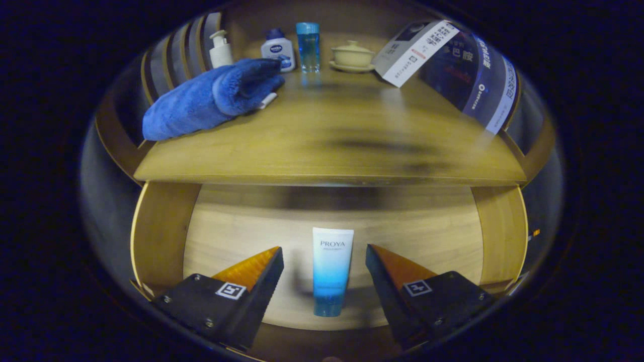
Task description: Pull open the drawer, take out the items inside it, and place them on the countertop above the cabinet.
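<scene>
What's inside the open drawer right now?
One white-to-blue squeeze tube lies on the wooden drawer floor, between the open gripper jaws, touching neither. The drawer's back, under the wooden countertop, is hidden.

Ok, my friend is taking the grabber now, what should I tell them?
Gripper: open, holding nothing, fingers either side of the white-to-blue squeeze tube.
Tube: lying on the floor of the open wooden drawer, between the fingers, untouched.
Wooden countertop above already carries a rolled blue towel, bottles, a lidded cup and boxes.
Done: drawer pulled open.
Left: close on the tube, lift it out, set it on a bare patch of countertop.
</scene>
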`<state>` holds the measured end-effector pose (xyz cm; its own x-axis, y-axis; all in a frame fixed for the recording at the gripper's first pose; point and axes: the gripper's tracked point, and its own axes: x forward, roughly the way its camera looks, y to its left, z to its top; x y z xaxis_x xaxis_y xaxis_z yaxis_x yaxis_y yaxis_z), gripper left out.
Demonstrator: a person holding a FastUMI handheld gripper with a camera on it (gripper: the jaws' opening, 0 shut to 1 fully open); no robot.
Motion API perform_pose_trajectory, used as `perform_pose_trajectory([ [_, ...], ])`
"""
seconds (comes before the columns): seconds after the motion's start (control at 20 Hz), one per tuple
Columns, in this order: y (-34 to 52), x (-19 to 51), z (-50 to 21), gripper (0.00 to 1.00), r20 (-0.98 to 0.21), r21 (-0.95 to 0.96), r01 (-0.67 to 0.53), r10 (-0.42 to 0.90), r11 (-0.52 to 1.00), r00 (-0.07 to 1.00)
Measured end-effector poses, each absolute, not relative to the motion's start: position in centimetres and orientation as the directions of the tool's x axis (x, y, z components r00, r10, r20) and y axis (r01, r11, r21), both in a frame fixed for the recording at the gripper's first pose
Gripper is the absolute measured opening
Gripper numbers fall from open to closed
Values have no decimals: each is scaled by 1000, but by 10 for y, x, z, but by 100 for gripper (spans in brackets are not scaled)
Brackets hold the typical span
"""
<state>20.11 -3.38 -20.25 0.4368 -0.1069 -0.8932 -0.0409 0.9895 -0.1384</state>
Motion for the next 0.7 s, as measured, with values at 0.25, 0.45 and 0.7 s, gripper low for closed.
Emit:
perform_pose_trajectory([
  [0.25, -48, 189, -223, 92, -924, -195, -85, -154, 977, 350],
  [0.45, -46, 186, -235, 57, -934, -169, -98, -128, 981, 335],
  [0.7, -49, 191, -214, 45, -905, -150, -30, -125, 988, 407],
])
